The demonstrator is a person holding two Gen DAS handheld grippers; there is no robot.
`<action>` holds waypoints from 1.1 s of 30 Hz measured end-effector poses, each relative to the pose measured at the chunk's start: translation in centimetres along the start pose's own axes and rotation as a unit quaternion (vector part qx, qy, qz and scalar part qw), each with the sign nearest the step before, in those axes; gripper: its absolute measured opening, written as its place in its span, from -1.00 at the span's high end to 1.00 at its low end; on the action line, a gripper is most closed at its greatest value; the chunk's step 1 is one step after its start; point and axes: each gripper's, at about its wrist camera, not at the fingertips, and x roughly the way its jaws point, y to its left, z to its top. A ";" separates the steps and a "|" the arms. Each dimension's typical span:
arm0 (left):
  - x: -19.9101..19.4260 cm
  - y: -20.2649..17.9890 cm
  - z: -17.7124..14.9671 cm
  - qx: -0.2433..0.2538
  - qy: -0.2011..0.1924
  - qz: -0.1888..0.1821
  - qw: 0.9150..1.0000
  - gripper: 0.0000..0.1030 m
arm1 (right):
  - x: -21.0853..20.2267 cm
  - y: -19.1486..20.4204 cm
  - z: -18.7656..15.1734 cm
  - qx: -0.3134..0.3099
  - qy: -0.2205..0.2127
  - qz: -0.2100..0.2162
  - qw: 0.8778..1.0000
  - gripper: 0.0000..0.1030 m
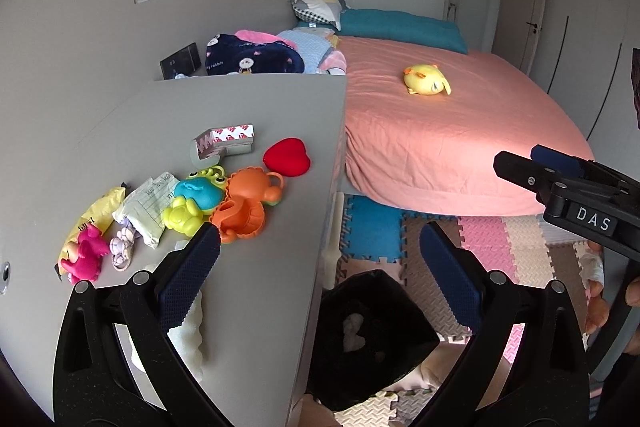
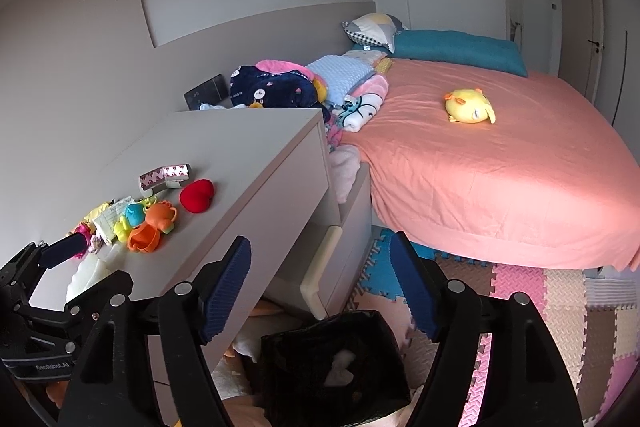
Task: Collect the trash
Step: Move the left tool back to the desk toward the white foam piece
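Left hand-held gripper [image 1: 320,247] gapes wide, empty, above the black trash bin [image 1: 368,339] beside the bench [image 1: 260,107]; its body reads "GenRobot.AI". Right hand-held gripper [image 2: 320,263], marked "DAS", is likewise wide open and empty. Crumpled lined paper [image 1: 150,205] with handwriting lies among toys.

Dresser top [image 1: 256,99], far half: bare, open to a reach.
Dresser top, near left: crowded by toys [image 1: 240,195], a crumpled paper [image 1: 148,211] and a yellow wrapper [image 1: 100,211], packed close together.
Near edge: white foam piece [image 1: 188,339] lay under the left gripper [image 1: 320,259].
Bin [image 2: 332,367]: mouth open from above, dresser side close on its left.
Floor mats [image 2: 560,299]: clear to the right.
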 end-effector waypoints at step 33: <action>-2.5 6.0 -2.9 -0.045 0.010 0.057 0.997 -0.87 | 1.8 5.8 -0.9 -0.041 0.020 0.048 0.998 -0.62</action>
